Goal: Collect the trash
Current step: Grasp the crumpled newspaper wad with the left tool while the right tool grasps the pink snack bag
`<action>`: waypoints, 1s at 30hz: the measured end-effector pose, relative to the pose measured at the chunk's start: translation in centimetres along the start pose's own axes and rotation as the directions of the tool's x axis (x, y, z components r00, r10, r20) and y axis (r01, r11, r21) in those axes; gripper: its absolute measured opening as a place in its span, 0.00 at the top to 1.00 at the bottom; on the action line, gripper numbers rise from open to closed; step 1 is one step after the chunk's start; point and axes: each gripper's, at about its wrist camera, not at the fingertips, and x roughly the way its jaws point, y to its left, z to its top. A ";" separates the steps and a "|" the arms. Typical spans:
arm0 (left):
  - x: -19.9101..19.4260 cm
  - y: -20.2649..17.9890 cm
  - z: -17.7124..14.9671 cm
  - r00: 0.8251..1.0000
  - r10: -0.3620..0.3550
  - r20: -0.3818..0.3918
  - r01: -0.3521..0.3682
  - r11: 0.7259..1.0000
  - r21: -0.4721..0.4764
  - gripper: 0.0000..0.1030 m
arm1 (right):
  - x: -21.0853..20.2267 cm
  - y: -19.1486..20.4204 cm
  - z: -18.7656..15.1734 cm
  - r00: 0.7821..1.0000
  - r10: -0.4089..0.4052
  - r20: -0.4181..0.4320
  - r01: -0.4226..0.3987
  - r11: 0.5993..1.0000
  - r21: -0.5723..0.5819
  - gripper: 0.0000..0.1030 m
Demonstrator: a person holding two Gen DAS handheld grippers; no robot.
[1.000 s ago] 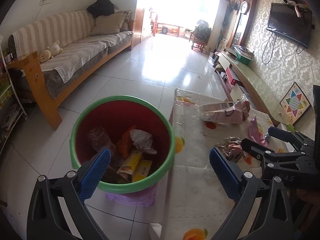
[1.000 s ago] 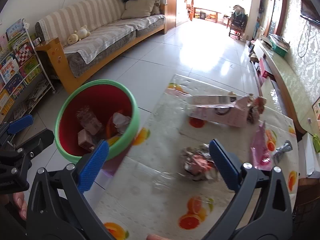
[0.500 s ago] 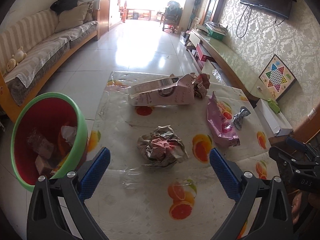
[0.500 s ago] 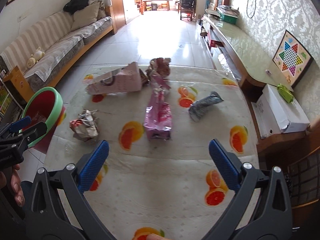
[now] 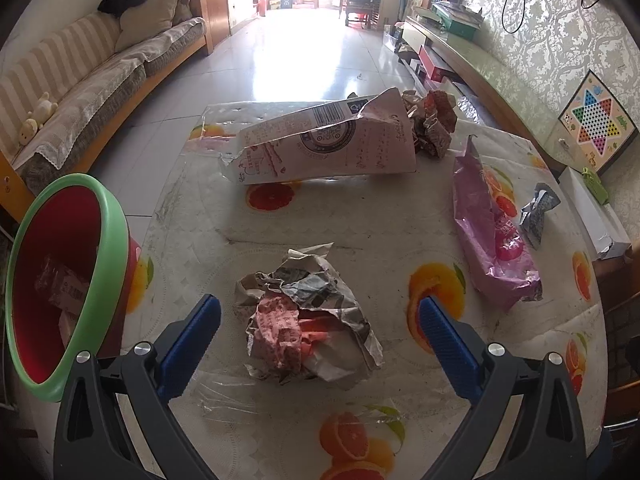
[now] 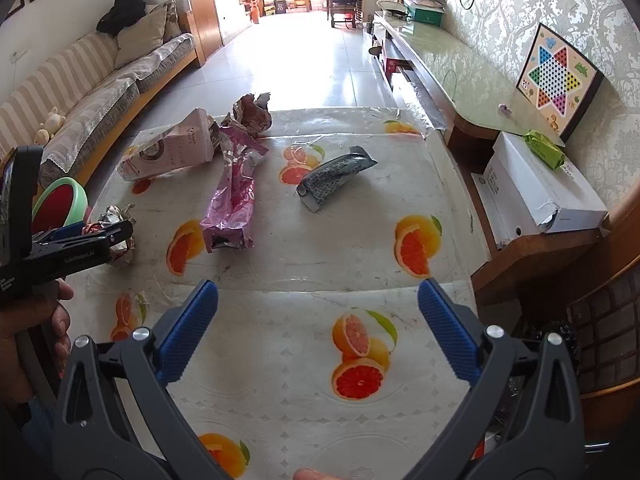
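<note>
My left gripper point(image 5: 320, 320) is open, its blue pads either side of a crumpled newspaper-and-red-wrapper ball point(image 5: 308, 316) on the fruit-print table point(image 5: 400, 420). The red bin with a green rim point(image 5: 68, 280) stands at the table's left edge, trash inside. Farther on lie a pink carton point(image 5: 324, 144), a crumpled brown wrapper point(image 5: 432, 120), a purple foil bag point(image 5: 492, 232) and a grey foil wrapper point(image 5: 538, 208). My right gripper point(image 6: 318, 312) is open and empty above the near table, short of the purple bag point(image 6: 232, 204) and grey wrapper point(image 6: 336, 176). The left gripper point(image 6: 88, 240) shows at the left.
A white box point(image 6: 536, 188) with a green packet sits on a low wooden stand right of the table. A striped sofa point(image 5: 92, 92) runs along the left wall, a long TV cabinet point(image 6: 440, 60) along the right. Tiled floor lies beyond the table.
The left gripper swung from over the bin to the table and closed in on the crumpled ball. The right gripper turned right and moved nearer the purple bag and grey wrapper.
</note>
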 end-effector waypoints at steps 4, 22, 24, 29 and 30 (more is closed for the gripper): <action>1.2 0.2 -0.1 0.999 0.014 -0.034 -0.015 1.000 -0.006 0.19 | 0.4 -0.1 -0.1 1.000 0.009 -0.007 -0.009 1.000 0.010 0.04; -1.4 2.0 0.3 0.999 0.022 0.029 -0.023 0.999 0.025 0.61 | 4.1 3.5 2.2 0.999 0.045 -0.024 -0.046 0.998 -0.039 0.04; -2.5 2.2 0.2 0.999 0.015 0.045 -0.016 0.999 0.029 0.61 | 4.5 4.2 2.8 0.998 0.054 -0.020 -0.055 0.997 -0.045 0.04; -5.0 3.1 -0.5 0.997 0.000 0.076 -0.005 0.998 0.066 0.61 | 6.4 6.6 4.5 0.996 0.082 -0.016 -0.083 0.994 -0.069 0.04; -5.4 3.5 -0.6 0.997 -0.001 0.080 -0.004 0.998 0.067 0.61 | 6.9 7.1 4.9 0.996 0.084 -0.019 -0.085 0.994 -0.074 0.04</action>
